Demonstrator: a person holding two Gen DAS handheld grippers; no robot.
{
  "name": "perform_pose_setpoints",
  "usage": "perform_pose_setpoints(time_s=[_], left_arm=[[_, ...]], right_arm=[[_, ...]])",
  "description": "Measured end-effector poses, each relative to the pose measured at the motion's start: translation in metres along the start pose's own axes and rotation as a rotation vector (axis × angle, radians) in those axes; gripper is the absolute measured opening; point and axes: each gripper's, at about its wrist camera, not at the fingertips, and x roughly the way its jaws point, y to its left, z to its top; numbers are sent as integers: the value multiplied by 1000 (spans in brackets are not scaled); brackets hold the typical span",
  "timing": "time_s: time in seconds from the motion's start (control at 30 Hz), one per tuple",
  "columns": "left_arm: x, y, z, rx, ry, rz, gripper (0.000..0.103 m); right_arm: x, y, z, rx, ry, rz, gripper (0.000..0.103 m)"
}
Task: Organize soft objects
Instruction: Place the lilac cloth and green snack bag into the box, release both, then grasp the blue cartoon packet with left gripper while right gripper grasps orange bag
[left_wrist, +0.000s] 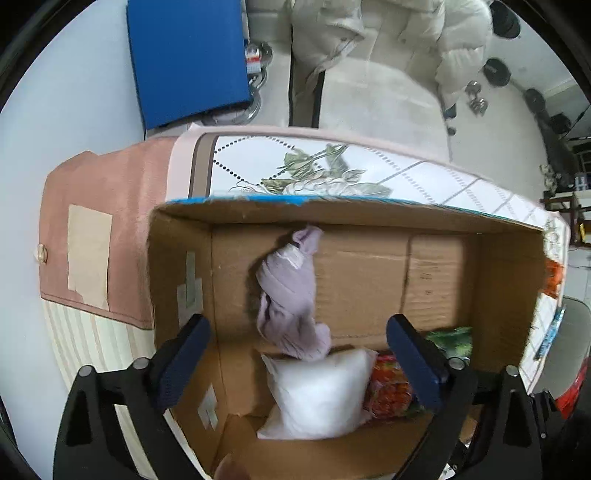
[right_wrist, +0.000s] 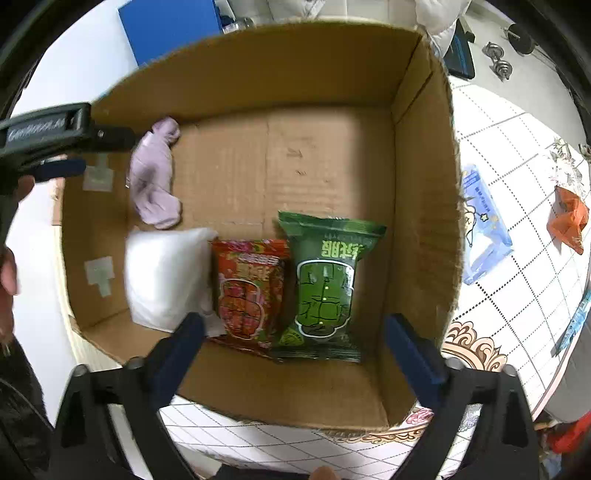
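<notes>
An open cardboard box (left_wrist: 506, 288) (right_wrist: 424, 221) stands on the patterned tablecloth. On its floor lie a rolled lilac cloth (left_wrist: 291, 291) (right_wrist: 153, 177), a white soft pack (left_wrist: 317, 395) (right_wrist: 166, 273), a red packet (left_wrist: 388, 391) (right_wrist: 247, 291) and a green packet (left_wrist: 452, 339) (right_wrist: 325, 288). My left gripper (left_wrist: 297, 328) hangs open over the lilac cloth and the white pack, its pads touching nothing. It also shows at the box's left wall (right_wrist: 96, 151). My right gripper (right_wrist: 293, 321) is open above the red and green packets, holding nothing.
Outside the box, on the tablecloth (right_wrist: 517, 155), lie a blue-and-white tissue pack (right_wrist: 484, 225), an orange bag (right_wrist: 569, 218) and a blue packet (right_wrist: 576, 321). Beyond the table are a blue board (left_wrist: 188, 59), a white padded jacket (left_wrist: 369, 37) and dumbbells (left_wrist: 476, 99) on the floor.
</notes>
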Motion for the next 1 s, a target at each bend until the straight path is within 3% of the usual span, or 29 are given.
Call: perform_pose_setpoints(time_s=[0.37, 0.67, 1.0], left_arm=[[-52, -16, -83, -9, -148, -20, 101], [-100, -31, -147, -5, -317, 30, 101], [-131, -45, -195, -28, -384, 39, 101]], right_arm=[[-56, 0, -30, -14, -167, -44, 103], [-105, -1, -76, -43, -287, -58, 103], [-142, -7, -123, -54, -351, -10, 103]])
